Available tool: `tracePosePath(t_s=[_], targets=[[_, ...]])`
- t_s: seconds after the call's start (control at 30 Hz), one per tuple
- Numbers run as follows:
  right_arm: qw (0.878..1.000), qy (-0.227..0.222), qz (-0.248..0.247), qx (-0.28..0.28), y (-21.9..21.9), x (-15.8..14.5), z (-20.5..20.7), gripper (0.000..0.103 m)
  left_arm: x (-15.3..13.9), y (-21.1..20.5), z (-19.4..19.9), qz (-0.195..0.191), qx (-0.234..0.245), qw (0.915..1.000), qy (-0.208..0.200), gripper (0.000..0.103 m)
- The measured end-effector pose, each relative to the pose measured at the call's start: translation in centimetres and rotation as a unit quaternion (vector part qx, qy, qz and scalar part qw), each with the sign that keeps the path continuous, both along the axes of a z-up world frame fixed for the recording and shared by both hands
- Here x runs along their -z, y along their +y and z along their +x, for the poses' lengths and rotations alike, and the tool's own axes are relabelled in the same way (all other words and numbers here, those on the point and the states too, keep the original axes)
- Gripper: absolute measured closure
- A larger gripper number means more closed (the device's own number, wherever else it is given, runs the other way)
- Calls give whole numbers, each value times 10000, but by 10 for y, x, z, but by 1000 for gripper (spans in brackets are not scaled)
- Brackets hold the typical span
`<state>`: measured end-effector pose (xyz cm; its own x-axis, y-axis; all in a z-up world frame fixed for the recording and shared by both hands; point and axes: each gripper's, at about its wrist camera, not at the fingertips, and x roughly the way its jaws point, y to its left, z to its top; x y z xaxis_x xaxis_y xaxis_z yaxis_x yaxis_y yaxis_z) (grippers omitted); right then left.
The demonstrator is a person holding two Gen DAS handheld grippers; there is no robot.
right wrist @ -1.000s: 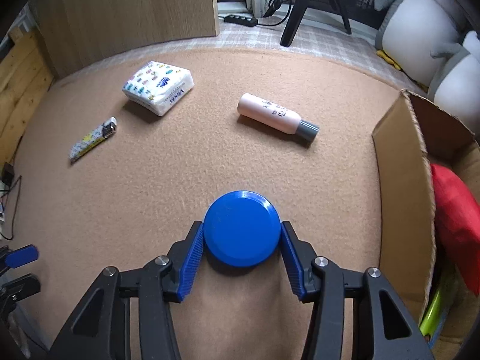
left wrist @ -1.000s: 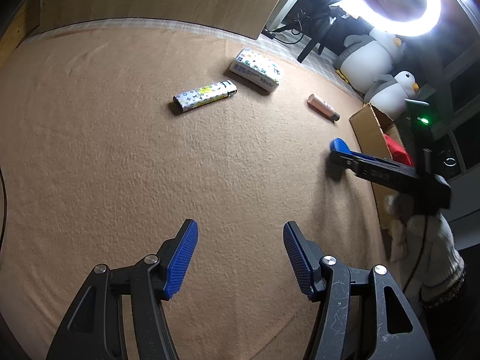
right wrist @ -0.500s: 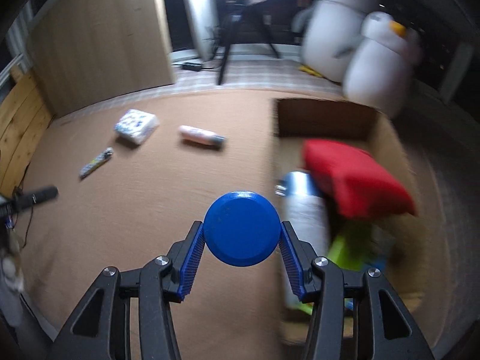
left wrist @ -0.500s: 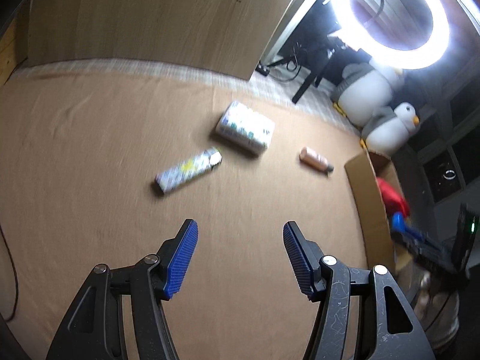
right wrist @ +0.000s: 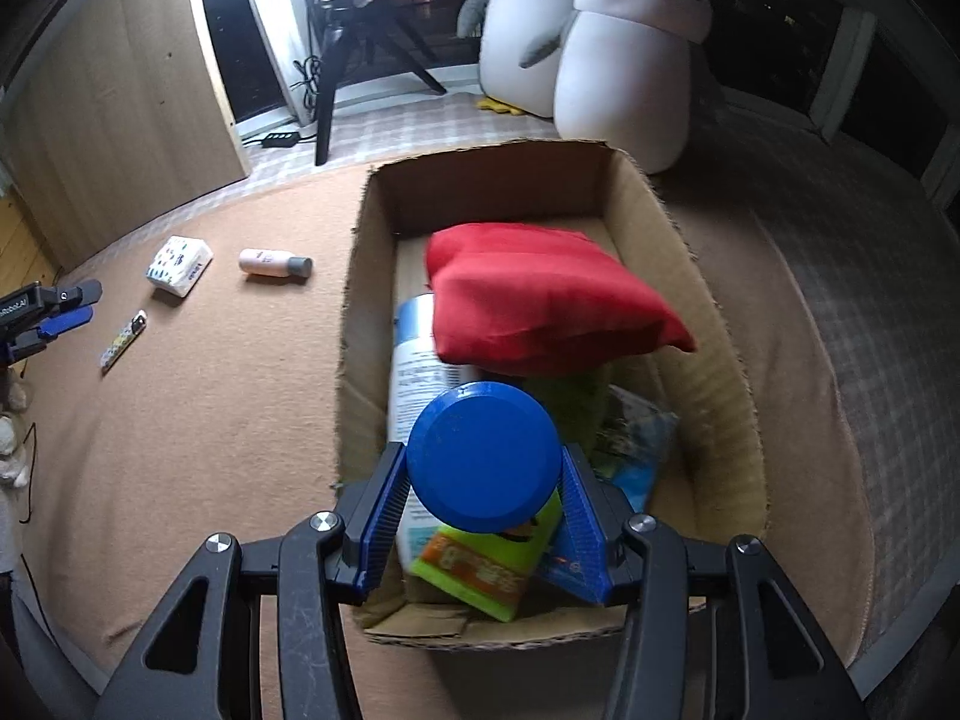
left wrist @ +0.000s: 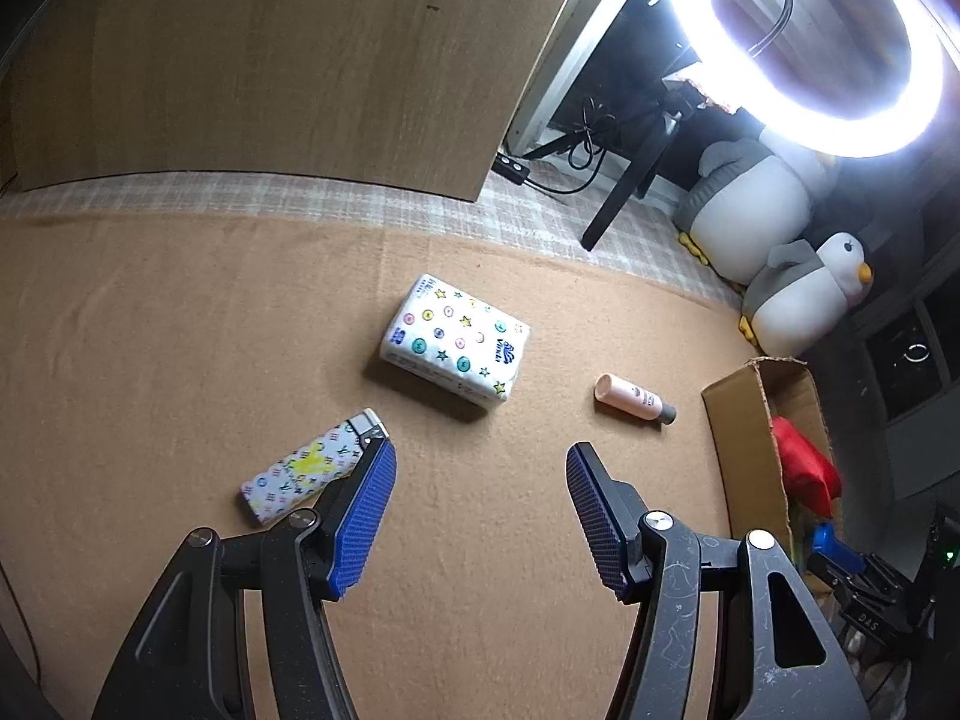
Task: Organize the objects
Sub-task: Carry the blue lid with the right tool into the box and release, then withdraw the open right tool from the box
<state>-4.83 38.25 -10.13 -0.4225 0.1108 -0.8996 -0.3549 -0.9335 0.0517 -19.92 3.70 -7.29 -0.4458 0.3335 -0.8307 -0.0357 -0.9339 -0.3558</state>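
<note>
— How is the left tool [left wrist: 480, 516]?
— It is spread and empty; a lighter [left wrist: 312, 468] lies just left of it, a tissue pack [left wrist: 456, 342] ahead.
— And the right tool [right wrist: 480, 516]?
— It pinches a blue lid [right wrist: 483, 456] above the box [right wrist: 678, 228].

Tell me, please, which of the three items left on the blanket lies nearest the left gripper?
The patterned lighter: it lies right beside the left gripper, by its left finger, while the tissue pack and pink bottle lie farther off.

Red pouch [right wrist: 543, 306] hides part of the white bottle [right wrist: 420, 354]; green packet's [right wrist: 480, 564] print blurred
</note>
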Motion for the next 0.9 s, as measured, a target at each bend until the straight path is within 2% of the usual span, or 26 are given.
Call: tracePosePath(t_s=[0.23, 0.53, 0.73, 0.9], targets=[[9999, -72, 83, -74, -1, 0, -1, 55, 6, 6, -9, -126, 2, 9999, -42, 41], [9998, 167, 51, -98, -10, -19, 5, 51, -4, 12, -40, -365, -44, 9993, 89, 41], [9994, 258, 52, -207, -23, -28, 8, 49, -6, 21, -72, -703, -89, 9974, 160, 41], [9991, 313, 57, -271, -30, -34, 9, 44, 5, 28, -99, -1007, -72, 9949, 59, 41]])
